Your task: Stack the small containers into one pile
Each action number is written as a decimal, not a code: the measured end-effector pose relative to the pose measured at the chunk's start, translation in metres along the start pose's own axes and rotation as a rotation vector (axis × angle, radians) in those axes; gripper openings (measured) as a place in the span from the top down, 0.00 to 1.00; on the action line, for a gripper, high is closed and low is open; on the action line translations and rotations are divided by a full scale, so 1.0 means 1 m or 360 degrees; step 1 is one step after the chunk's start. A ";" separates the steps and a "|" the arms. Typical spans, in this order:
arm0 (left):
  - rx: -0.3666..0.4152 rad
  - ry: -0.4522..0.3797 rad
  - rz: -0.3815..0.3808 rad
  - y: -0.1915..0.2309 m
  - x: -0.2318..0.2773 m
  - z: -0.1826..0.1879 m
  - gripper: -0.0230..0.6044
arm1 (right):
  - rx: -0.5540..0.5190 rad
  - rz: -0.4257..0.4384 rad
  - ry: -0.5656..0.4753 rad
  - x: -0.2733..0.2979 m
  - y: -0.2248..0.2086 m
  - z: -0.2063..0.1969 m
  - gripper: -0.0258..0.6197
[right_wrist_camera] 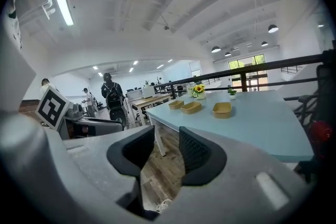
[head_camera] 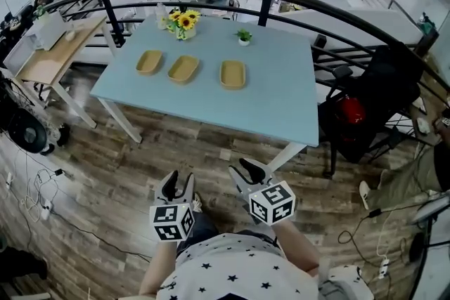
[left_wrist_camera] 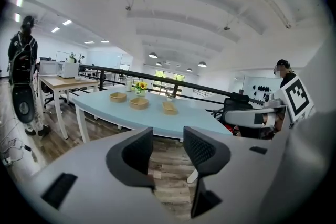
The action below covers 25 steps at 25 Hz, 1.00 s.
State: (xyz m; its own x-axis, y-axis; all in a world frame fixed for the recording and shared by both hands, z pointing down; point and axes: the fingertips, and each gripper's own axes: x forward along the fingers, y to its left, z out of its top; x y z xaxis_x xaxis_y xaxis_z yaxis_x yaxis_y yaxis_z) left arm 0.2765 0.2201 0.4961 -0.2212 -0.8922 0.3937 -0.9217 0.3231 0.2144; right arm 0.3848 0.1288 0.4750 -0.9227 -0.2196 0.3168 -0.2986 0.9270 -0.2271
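On the light blue bench (head_camera: 281, 109) lie the left container (head_camera: 149, 62), the middle container (head_camera: 183, 69) and the right container (head_camera: 233, 74). They are small and tan, and they sit in a row near the far side. They lie apart, and none is on top of another. Behind them stand yellow sunflowers (head_camera: 184, 21) and a little green plant (head_camera: 244, 36). The left gripper (head_camera: 178, 186) and the right gripper (head_camera: 246, 172) are held side by side over the wood floor (head_camera: 105, 158). They are close to the person's body and well apart from the bench, and both point toward it. The jaws of the left gripper are spread, with only floor showing in the gap. The jaws of the right gripper are spread too, and they hold nothing
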 end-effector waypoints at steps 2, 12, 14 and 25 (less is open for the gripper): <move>0.0008 0.0003 -0.0018 0.009 0.012 0.009 0.67 | -0.0006 -0.0013 0.0007 0.015 -0.004 0.007 0.75; 0.0037 0.0053 -0.0097 0.065 0.068 0.055 0.64 | 0.0040 -0.0058 0.0017 0.095 -0.015 0.048 0.70; 0.0039 0.0066 -0.0116 0.075 0.080 0.063 0.64 | 0.0039 -0.0075 0.0024 0.109 -0.020 0.055 0.70; 0.0087 0.0082 -0.0215 0.117 0.147 0.105 0.64 | 0.0063 -0.0168 0.0005 0.181 -0.049 0.091 0.69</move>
State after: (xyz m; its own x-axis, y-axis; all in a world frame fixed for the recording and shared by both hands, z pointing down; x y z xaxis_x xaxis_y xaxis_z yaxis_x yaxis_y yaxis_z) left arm 0.1022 0.0936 0.4854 -0.0788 -0.9085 0.4104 -0.9583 0.1826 0.2201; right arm 0.2101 0.0158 0.4602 -0.8849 -0.3145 0.3437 -0.4036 0.8859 -0.2287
